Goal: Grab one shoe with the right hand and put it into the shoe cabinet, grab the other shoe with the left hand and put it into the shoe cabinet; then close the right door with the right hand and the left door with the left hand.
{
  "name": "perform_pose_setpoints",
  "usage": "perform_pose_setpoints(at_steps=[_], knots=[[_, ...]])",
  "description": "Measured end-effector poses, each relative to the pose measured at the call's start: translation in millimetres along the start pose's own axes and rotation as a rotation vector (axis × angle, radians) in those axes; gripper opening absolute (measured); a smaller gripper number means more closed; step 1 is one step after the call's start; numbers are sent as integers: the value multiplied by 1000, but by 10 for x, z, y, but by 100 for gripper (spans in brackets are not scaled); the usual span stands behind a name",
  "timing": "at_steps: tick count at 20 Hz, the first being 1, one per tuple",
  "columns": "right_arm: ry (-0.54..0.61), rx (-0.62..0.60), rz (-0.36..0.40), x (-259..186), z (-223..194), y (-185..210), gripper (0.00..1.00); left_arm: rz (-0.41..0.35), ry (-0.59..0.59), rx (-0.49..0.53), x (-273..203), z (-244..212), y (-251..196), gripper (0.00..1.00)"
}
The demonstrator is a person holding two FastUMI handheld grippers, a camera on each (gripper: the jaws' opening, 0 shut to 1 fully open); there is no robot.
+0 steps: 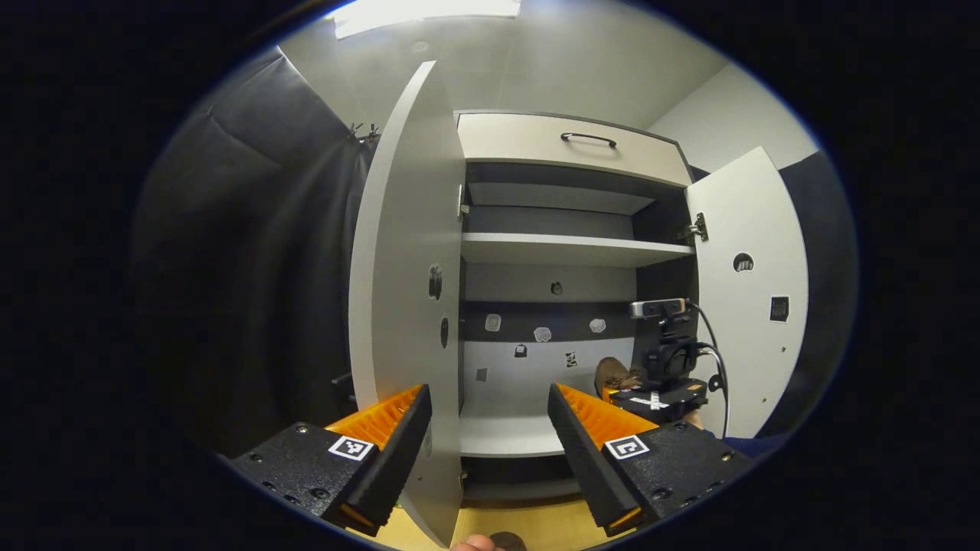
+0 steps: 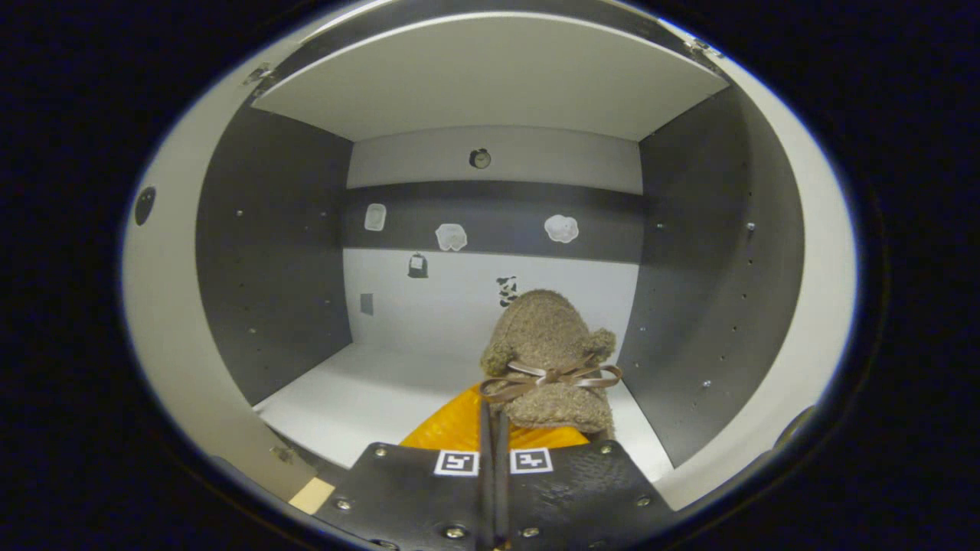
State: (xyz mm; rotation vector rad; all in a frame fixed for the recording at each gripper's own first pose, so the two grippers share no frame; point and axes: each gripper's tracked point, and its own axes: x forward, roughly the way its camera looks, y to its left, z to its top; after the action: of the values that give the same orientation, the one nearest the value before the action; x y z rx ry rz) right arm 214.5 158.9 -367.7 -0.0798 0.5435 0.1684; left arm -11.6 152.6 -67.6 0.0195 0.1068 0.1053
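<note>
Right gripper (image 2: 494,428) clamps fuzzy shoe (image 2: 550,360) over cabinet's bottom shelf (image 2: 367,394): lower till it rests, then release. Left gripper (image 1: 490,428) open, empty.

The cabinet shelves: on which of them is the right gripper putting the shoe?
The lowest shelf, the white board at the cabinet's bottom. The right gripper reaches in at that level with the furry brown shoe; the middle shelf and the top shelf sit above it.

The shoe cabinet (image 1: 570,145) stands open on a wooden floor (image 1: 536,528). On its white bottom shelf (image 2: 367,394) a fuzzy brown shoe (image 2: 547,360) with a ribbon bow sits toward the right side; the middle shelf (image 1: 566,249) above is bare.
</note>
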Motion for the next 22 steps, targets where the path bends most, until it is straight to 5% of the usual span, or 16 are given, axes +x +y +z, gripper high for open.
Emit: perform_pose_setpoints(at_steps=[13,18,22], knots=[[144,-53,-92,927,-481,-250,1,-9,-24,-22,18,30,-13,94],[186,-58,-84,898,-574,-246,28,-11,-21,-19,27,26,-19,94],[187,-56,-75,656,-513,-231,28,-11,-5,-12,16,-27,-37,95]])
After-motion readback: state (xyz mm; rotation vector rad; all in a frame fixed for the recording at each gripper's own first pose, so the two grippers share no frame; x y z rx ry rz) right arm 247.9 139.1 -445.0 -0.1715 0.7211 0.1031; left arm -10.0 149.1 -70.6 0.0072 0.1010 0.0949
